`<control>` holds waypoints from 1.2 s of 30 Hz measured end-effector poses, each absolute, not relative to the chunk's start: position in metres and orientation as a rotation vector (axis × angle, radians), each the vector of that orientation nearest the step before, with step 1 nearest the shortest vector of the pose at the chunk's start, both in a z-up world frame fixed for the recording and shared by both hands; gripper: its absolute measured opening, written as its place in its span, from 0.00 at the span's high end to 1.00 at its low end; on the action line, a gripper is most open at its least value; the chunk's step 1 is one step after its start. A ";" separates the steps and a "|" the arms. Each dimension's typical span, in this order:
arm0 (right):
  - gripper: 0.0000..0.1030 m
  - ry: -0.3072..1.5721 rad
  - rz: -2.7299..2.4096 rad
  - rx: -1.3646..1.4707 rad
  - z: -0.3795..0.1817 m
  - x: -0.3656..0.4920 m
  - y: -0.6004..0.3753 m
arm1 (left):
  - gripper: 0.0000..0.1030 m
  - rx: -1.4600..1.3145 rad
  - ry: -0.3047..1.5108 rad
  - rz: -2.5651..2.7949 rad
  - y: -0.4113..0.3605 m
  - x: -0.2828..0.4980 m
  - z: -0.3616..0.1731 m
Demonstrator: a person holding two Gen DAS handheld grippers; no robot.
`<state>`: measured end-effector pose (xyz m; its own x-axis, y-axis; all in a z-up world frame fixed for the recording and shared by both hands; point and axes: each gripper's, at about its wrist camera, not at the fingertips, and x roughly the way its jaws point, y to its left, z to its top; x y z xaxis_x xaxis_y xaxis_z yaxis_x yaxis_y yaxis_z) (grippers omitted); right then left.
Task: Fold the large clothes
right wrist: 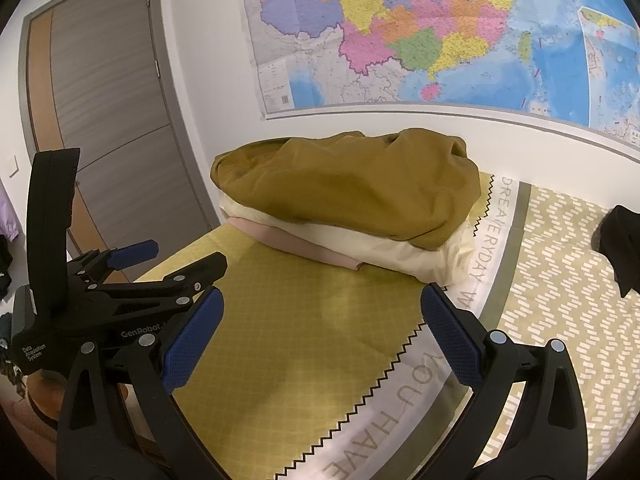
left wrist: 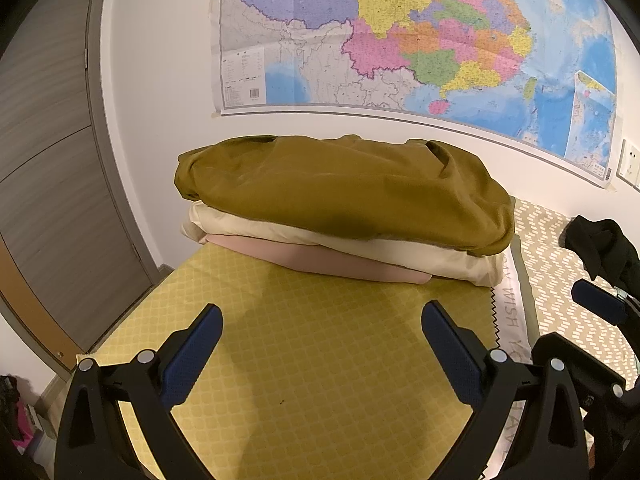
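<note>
A stack of folded clothes lies on the yellow bed cover (left wrist: 320,360) near the wall: an olive-brown garment (left wrist: 344,188) (right wrist: 352,188) on top, a cream one (left wrist: 440,258) (right wrist: 412,256) under it, a pink one (left wrist: 332,260) (right wrist: 304,250) at the bottom. My left gripper (left wrist: 322,324) hovers open in front of the stack, nothing between its blue pads. My right gripper (right wrist: 322,310) is open too, a little to the right, empty. The left gripper (right wrist: 132,280) shows at the left of the right wrist view. A black garment (left wrist: 600,248) (right wrist: 620,248) lies crumpled at the right.
A large coloured map (left wrist: 420,32) hangs on the white wall behind the bed. A grey door (left wrist: 48,184) stands to the left. The bed cover has a white lettered band (right wrist: 384,420) and a patterned section (right wrist: 560,320) on the right. A wall socket (left wrist: 630,164) sits at far right.
</note>
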<state>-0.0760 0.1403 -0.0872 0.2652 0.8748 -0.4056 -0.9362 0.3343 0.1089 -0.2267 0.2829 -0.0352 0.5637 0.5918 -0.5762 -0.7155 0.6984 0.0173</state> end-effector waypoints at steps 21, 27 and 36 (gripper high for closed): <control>0.05 0.436 1.234 -0.166 -0.087 -0.076 0.144 | 0.07 -0.225 0.591 0.784 0.285 -0.225 -0.036; 0.05 0.436 1.234 -0.167 -0.087 -0.076 0.145 | 0.07 -0.223 0.590 0.783 0.286 -0.224 -0.035; 0.05 0.439 1.239 -0.166 -0.088 -0.075 0.145 | 0.07 -0.225 0.593 0.784 0.286 -0.224 -0.036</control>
